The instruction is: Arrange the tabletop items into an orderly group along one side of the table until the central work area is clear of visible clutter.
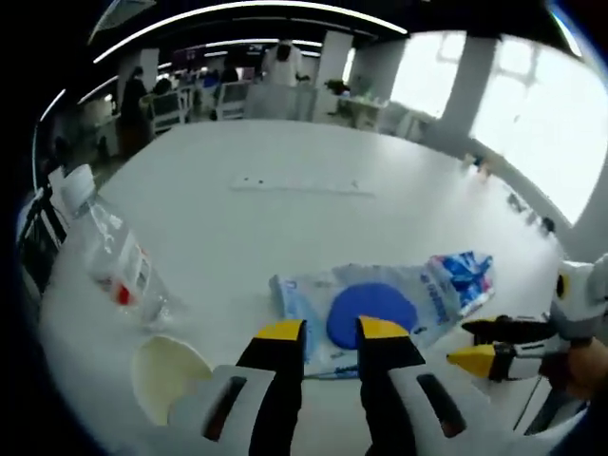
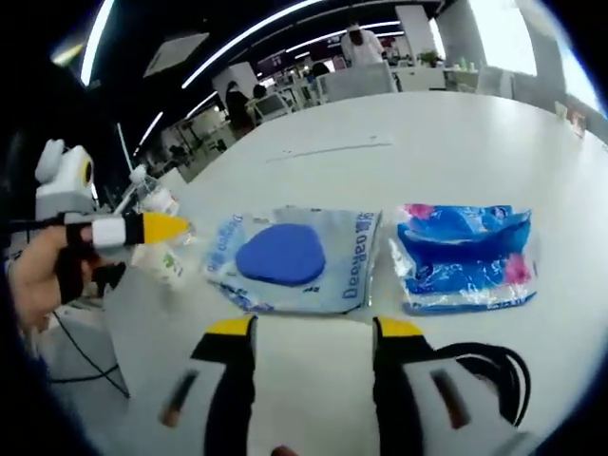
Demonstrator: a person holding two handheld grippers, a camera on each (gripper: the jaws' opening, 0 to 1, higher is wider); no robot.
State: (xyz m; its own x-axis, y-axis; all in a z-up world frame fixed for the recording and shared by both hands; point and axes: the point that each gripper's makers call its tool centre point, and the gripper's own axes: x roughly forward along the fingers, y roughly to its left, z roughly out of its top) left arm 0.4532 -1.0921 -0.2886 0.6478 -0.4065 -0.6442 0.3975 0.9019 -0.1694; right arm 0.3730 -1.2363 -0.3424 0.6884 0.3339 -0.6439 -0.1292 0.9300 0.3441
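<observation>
A white wipes pack with a blue oval (image 1: 370, 312) (image 2: 282, 255) lies flat on the white table (image 1: 285, 228), just beyond my left gripper (image 1: 332, 332), whose jaws stand open with nothing between them. To its right lies a blue-patterned pack (image 1: 464, 274) (image 2: 465, 249). A clear plastic bottle (image 1: 119, 264) (image 2: 161, 258) lies on its side at the left, with a white cup (image 1: 163, 375) near it. My right gripper (image 2: 315, 331) is open and empty, short of both packs; it also enters the left gripper view (image 1: 467, 344) from the right.
A hand (image 2: 38, 275) holds the left gripper (image 2: 171, 231) at the table's left edge. A black cable (image 2: 486, 366) loops by the right gripper. A thin strip (image 1: 299, 183) lies mid-table. Chairs and people stand beyond the far end.
</observation>
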